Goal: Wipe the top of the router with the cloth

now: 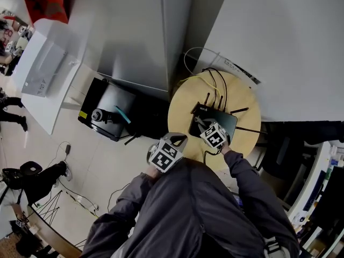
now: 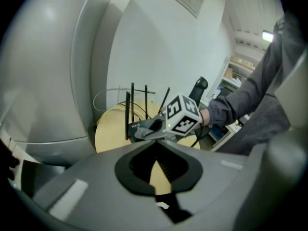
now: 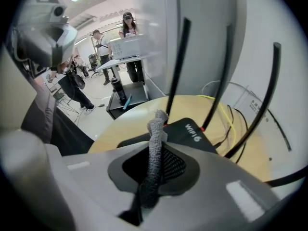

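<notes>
Two grippers are in use; my right gripper (image 1: 208,129) is clamped on the cloth (image 3: 155,146), and my left gripper (image 1: 173,144) carries nothing.

1. Right gripper (image 3: 156,163): the jaws are closed on a grey, rough-textured cloth; the cloth runs up between them as a rolled strip and its free end stands past the tips.
2. Cloth position: in the head view the cloth (image 1: 200,122) sits over the left part of the router (image 1: 223,121); in the left gripper view the cloth (image 2: 147,127) meets the router top just below the marker cube; I cannot confirm how firmly it bears on it.
3. Left gripper (image 2: 157,166): the jaw tips are drawn together with nothing between them; only a thin wedge of table shows behind them; the gripper hangs off the table's near-left edge, apart from the router (image 2: 130,129).
4. Router (image 3: 191,133): black and flat, lying near the middle of the round wooden table (image 1: 183,112); its antennas (image 3: 179,61) rise at the far side, some upright, some splayed outward.
5. Cabling: a yellow cable (image 1: 206,80) and black leads loop across the far part of the table (image 3: 120,124).
6. Surroundings: a black case (image 1: 107,112) lies open on the floor left of the table; grey cabinets stand behind it; people stand in the background of the right gripper view.
</notes>
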A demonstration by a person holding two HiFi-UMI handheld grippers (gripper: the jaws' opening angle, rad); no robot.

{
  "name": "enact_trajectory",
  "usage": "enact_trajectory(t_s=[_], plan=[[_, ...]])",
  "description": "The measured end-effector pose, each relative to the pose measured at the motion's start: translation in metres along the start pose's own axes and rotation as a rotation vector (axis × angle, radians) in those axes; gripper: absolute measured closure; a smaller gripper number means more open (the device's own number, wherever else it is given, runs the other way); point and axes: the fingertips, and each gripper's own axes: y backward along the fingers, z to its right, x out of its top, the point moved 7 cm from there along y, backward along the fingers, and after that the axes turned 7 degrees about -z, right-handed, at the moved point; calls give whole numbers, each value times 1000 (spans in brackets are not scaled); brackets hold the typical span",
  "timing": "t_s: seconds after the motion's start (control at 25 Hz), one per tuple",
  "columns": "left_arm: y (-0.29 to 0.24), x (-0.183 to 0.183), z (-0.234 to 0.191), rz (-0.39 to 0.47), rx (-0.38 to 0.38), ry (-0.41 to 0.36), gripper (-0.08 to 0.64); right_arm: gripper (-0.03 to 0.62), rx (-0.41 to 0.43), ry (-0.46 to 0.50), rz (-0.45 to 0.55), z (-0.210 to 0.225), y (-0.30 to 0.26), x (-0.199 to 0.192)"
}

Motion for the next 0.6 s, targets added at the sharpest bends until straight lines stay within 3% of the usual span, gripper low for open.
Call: enact_trajectory(t_s=[0.28, 0.6], plan=[[0, -4, 0, -6, 7, -1, 560, 563, -106, -33, -62, 71, -6, -1], [2, -2, 1, -11, 2, -13, 560, 563, -98, -31, -73, 59, -6, -8]])
